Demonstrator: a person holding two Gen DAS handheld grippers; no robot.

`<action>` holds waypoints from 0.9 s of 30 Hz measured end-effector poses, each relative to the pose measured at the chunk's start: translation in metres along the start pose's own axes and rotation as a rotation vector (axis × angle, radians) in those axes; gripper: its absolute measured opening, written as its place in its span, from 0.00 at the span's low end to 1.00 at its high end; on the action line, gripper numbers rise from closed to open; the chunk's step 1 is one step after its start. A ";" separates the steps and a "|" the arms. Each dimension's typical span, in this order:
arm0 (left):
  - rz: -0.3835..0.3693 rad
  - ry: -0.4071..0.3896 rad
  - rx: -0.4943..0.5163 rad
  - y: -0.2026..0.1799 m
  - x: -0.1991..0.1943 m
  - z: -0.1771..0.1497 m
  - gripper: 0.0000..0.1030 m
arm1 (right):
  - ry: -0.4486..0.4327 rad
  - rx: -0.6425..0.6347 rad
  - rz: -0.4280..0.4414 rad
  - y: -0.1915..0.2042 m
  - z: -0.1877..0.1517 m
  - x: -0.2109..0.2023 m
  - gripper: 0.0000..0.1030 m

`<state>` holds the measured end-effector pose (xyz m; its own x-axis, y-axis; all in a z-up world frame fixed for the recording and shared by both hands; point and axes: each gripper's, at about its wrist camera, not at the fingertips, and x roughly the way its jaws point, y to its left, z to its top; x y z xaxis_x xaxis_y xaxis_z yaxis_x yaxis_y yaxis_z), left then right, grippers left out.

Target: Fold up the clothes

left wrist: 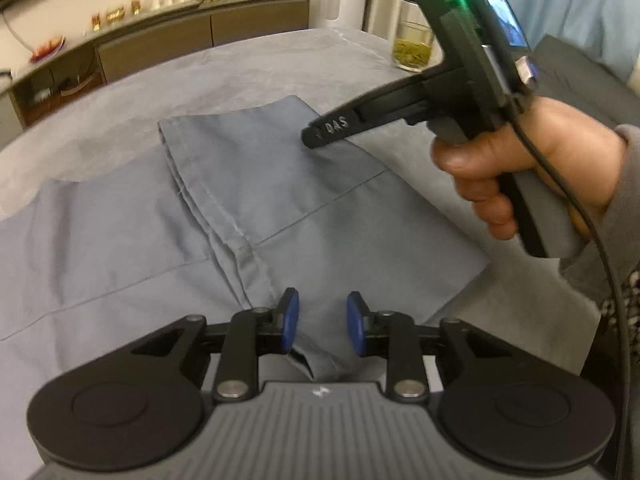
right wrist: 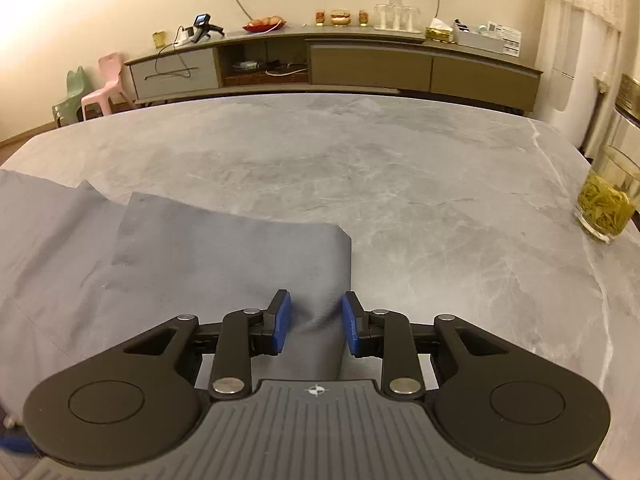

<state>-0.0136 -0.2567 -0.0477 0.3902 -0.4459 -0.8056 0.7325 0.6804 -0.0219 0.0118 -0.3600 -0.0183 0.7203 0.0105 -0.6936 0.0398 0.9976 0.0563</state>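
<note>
A grey-blue garment (left wrist: 260, 200) lies partly folded on the grey marble table (left wrist: 132, 100); a folded flap with a stitched hem lies over its right part. My left gripper (left wrist: 322, 318) is open, its blue pads just above the cloth near the hem's lower end. My right gripper (right wrist: 316, 322) is open over the folded flap (right wrist: 224, 256), near its right edge. In the left wrist view the right gripper (left wrist: 316, 138) reaches in from the right with its finger tip on the far part of the flap.
A glass of green tea leaves (right wrist: 604, 204) stands at the table's right edge. A long sideboard (right wrist: 360, 68) with cups and boxes runs along the far wall. Two small plastic chairs (right wrist: 100, 84) stand at the left.
</note>
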 end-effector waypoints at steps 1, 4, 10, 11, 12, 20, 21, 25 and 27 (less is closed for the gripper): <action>-0.003 0.001 -0.002 0.000 -0.002 -0.002 0.26 | -0.006 -0.011 0.000 0.003 -0.011 -0.011 0.31; -0.031 0.022 -0.027 0.006 -0.007 -0.002 0.25 | -0.031 -0.020 0.019 0.009 -0.051 -0.054 0.32; -0.026 -0.061 -0.132 0.028 -0.025 0.038 0.41 | -0.090 0.152 0.004 0.007 -0.115 -0.120 0.77; -0.021 -0.066 -0.142 0.028 -0.024 0.047 0.41 | -0.091 0.158 0.012 0.010 -0.119 -0.121 0.73; -0.019 -0.067 -0.146 0.027 -0.023 0.056 0.44 | -0.089 0.152 0.018 0.014 -0.120 -0.120 0.52; -0.035 0.011 -0.032 -0.006 0.000 0.097 0.68 | -0.246 0.022 -0.044 0.071 -0.112 -0.144 0.08; -0.037 0.024 -0.012 -0.010 0.004 0.100 0.68 | -0.265 0.007 -0.038 0.077 -0.109 -0.146 0.08; 0.018 0.090 0.063 -0.015 0.025 0.093 0.14 | -0.324 -0.039 0.021 0.102 -0.099 -0.149 0.07; 0.027 0.063 0.020 0.011 0.009 0.083 0.12 | -0.337 -0.041 0.052 0.109 -0.097 -0.148 0.07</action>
<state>0.0442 -0.3017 -0.0063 0.3741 -0.3897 -0.8416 0.7335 0.6795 0.0114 -0.1575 -0.2458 0.0205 0.9092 0.0455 -0.4138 -0.0263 0.9983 0.0519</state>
